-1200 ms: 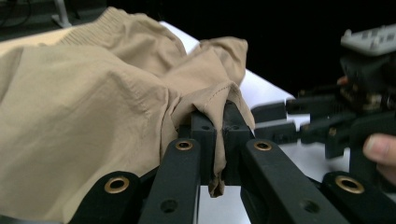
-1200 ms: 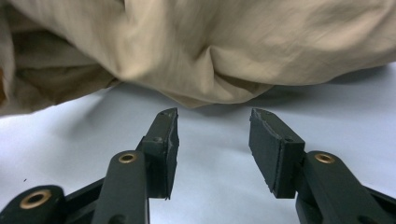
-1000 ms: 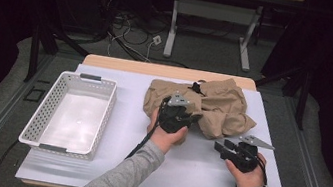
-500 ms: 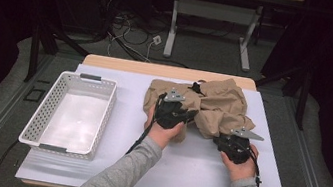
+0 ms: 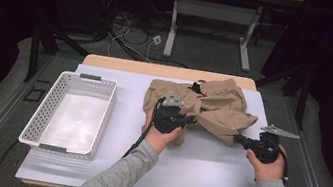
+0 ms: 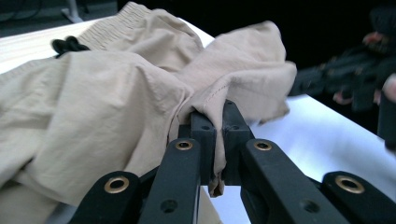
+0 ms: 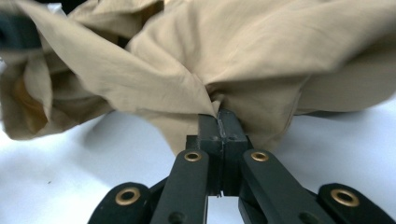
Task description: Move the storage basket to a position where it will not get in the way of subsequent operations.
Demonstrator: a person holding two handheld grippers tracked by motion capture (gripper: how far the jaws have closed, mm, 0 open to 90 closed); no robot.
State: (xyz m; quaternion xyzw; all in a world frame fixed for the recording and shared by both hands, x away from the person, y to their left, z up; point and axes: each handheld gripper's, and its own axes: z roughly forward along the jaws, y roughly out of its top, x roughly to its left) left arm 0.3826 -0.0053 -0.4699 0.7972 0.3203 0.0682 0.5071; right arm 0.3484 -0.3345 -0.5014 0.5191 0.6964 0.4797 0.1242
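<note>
The tan shorts (image 5: 212, 108) lie crumpled on the white surface (image 5: 202, 175), right of the white basket (image 5: 73, 111). The left tongs (image 6: 215, 123) are clamped on a fold of them. The right tongs (image 7: 220, 122), having just closed, pinch their right edge.

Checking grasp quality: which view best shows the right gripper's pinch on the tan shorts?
The right gripper view: the right gripper is shut on a fold of the tan shorts, close up. The high view shows it small at the shorts' corner; the left gripper view shows it blurred, far off.
</note>
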